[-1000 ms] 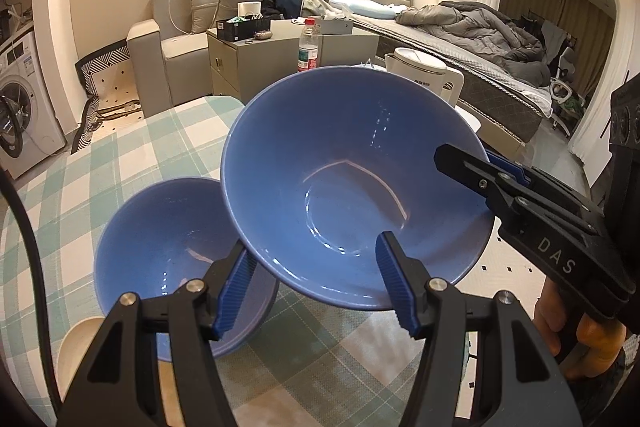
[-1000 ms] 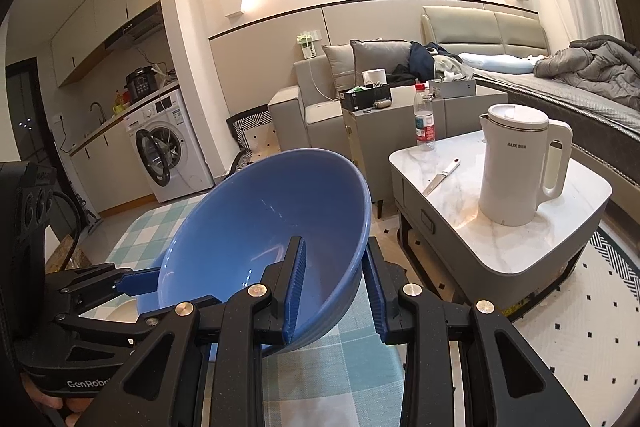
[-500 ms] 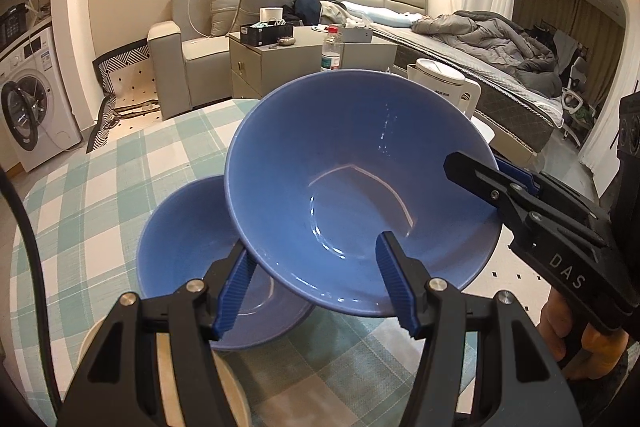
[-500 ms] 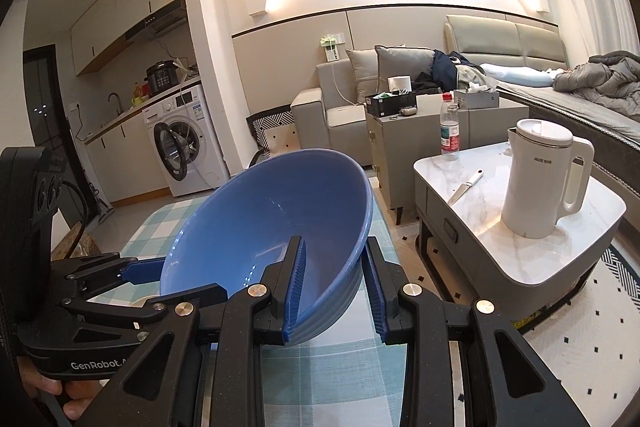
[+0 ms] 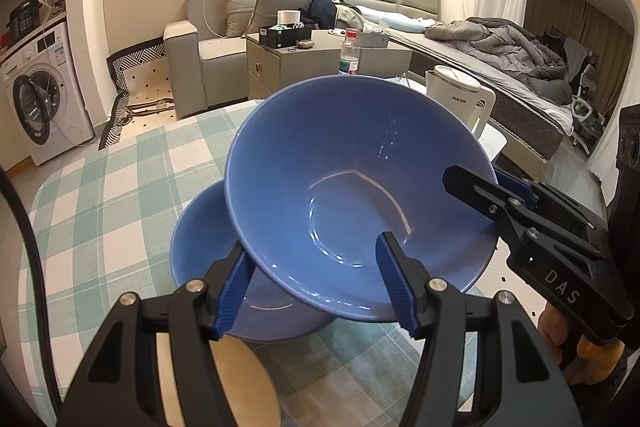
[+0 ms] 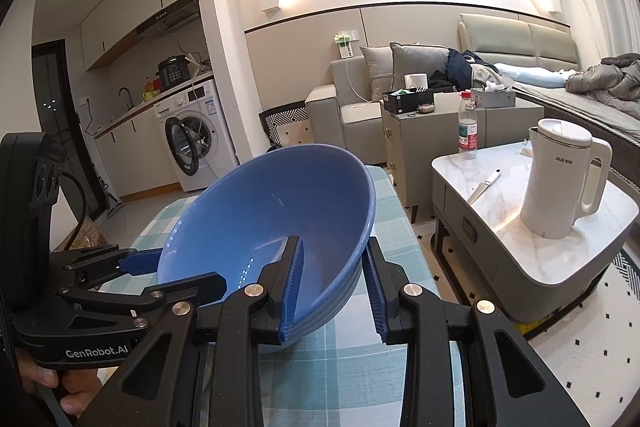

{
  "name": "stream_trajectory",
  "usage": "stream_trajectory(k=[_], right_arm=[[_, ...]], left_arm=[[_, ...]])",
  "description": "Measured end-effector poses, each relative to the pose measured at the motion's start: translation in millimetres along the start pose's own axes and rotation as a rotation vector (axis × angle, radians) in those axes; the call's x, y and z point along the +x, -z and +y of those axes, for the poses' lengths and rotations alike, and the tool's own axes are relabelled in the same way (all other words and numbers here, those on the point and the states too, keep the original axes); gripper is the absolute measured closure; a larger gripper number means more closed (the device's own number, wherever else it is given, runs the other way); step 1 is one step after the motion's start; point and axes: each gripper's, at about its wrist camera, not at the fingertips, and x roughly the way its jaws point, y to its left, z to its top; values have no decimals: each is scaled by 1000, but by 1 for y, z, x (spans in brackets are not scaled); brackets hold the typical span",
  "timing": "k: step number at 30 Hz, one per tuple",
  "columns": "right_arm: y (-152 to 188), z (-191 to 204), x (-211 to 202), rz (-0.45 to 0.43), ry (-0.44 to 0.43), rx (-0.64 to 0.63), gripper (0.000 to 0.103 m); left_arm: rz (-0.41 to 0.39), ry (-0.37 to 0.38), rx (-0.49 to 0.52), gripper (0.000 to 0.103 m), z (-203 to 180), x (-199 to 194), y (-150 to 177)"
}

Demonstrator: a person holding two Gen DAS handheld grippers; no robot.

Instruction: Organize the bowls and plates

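A large blue bowl (image 5: 340, 167) (image 6: 272, 211) hangs tilted above the table, held by both grippers. My right gripper (image 6: 333, 241) is shut on its rim, one pad inside and one outside; in the left wrist view it comes in from the right (image 5: 476, 179). My left gripper (image 5: 313, 245) straddles the near rim, its left pad against the outer wall and its right pad inside, and carries the bowl too. A second blue bowl (image 5: 200, 251) rests on the table, partly under the held one. A cream plate (image 5: 244, 383) lies beneath my left gripper.
The table wears a green and white checked cloth (image 5: 120, 187). To the right stands a marble coffee table (image 6: 508, 195) with a white kettle (image 6: 560, 179), a knife (image 6: 484, 185) and a water bottle (image 6: 467, 131). A hand (image 5: 580, 351) grips the right tool.
Both grippers have carried the held bowl sideways, so it now overlaps the second bowl more. More of the cream plate shows. Neither grip has changed.
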Motion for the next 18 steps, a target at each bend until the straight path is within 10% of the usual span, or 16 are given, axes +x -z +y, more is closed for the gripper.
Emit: stream_trajectory(k=[18], right_arm=[[8, 25, 23, 17, -57, 5, 71]], left_arm=[[-12, -60, -24, 43, 27, -5, 7]])
